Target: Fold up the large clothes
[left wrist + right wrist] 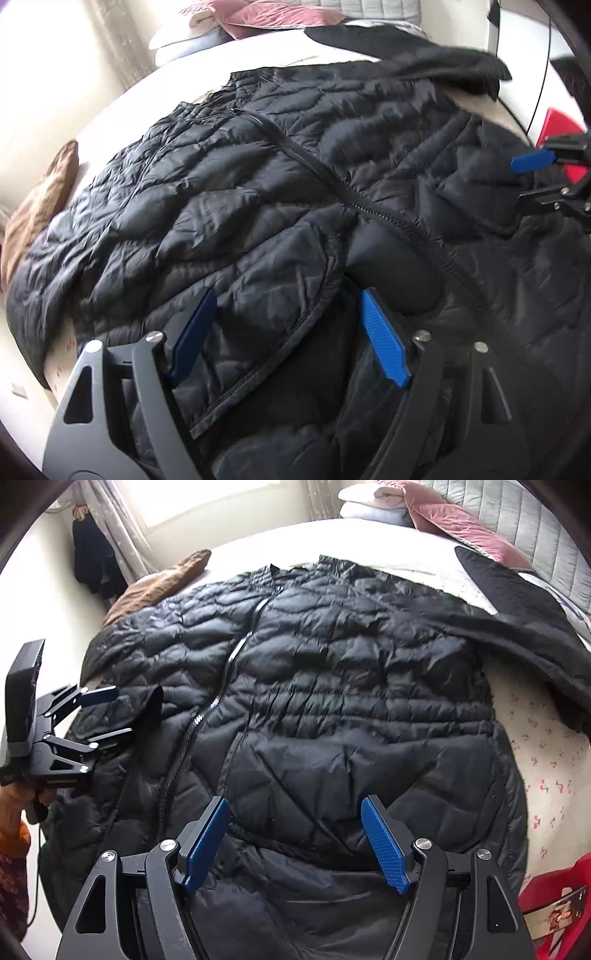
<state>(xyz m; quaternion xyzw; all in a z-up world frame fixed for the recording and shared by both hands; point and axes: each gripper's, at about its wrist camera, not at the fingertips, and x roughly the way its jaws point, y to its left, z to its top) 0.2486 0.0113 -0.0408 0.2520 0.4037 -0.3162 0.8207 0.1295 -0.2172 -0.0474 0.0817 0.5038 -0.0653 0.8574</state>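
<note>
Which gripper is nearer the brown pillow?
Left. The left gripper hangs over the jacket side below the brown pillow; the right gripper hangs over the hem, farther away.

Bed [413, 559] w/ black quilted jacket [332, 686] spread flat across it.
From my cams: jacket lies front up, zip [236, 653] closed, covering most of the pale sheet. Brown cushion [159, 583] at far left edge, touching the jacket. Pink pillow [461, 528] + white pillows [369, 506] stacked at the headboard end. Floral-print sheet [546, 746] shows bare on the right.
</note>
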